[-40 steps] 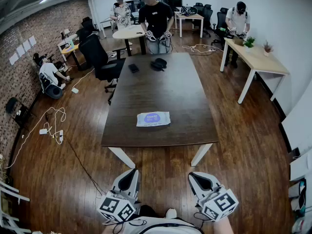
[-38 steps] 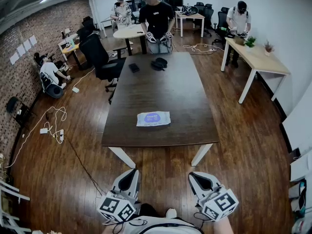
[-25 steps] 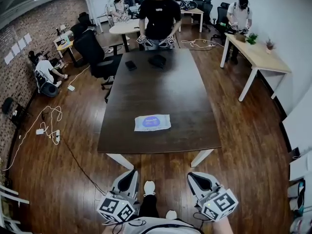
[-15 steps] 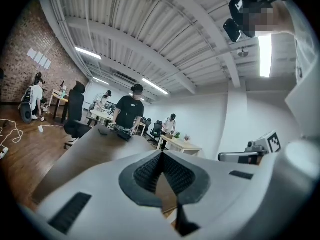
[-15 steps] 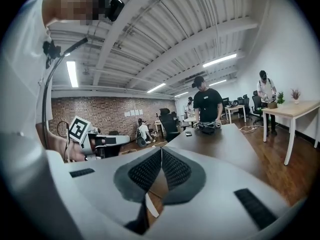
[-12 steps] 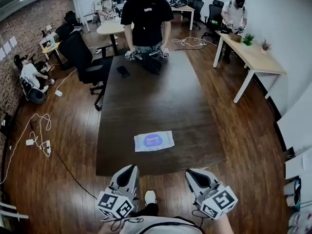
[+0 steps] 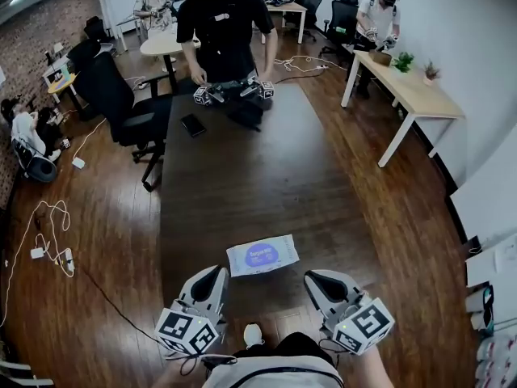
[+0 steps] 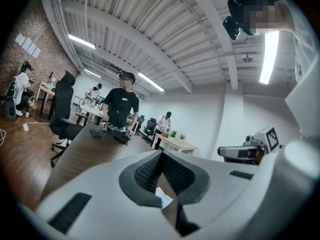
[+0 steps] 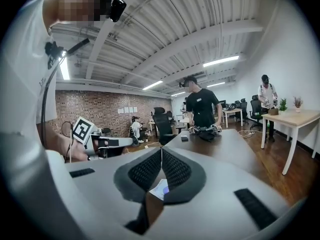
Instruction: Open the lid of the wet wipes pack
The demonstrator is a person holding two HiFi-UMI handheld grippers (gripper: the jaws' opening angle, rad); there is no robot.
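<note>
Approach step, I judge: the wet wipes pack (image 7: 262, 255) lies flat by the worktop's (image 7: 234, 176) near edge, untouched. The left gripper (image 7: 215, 272) and right gripper (image 7: 313, 276) hover just short of it, fingers closed on nothing. Next they must reach the lid.

PLACE: open-plan office | FURNITURE: long dark meeting table (image 7: 242, 176); black swivel chairs (image 7: 113, 95); light wooden desk (image 7: 420, 95) bearing potted plants (image 7: 402, 60); further desks behind | SHELL: brick wall (image 7: 36, 31); wood-plank floor (image 7: 105, 257); strip lights (image 9: 220, 60) on a ribbed ceiling | OTHER: loose cables (image 7: 44, 225); several people at desks
</note>
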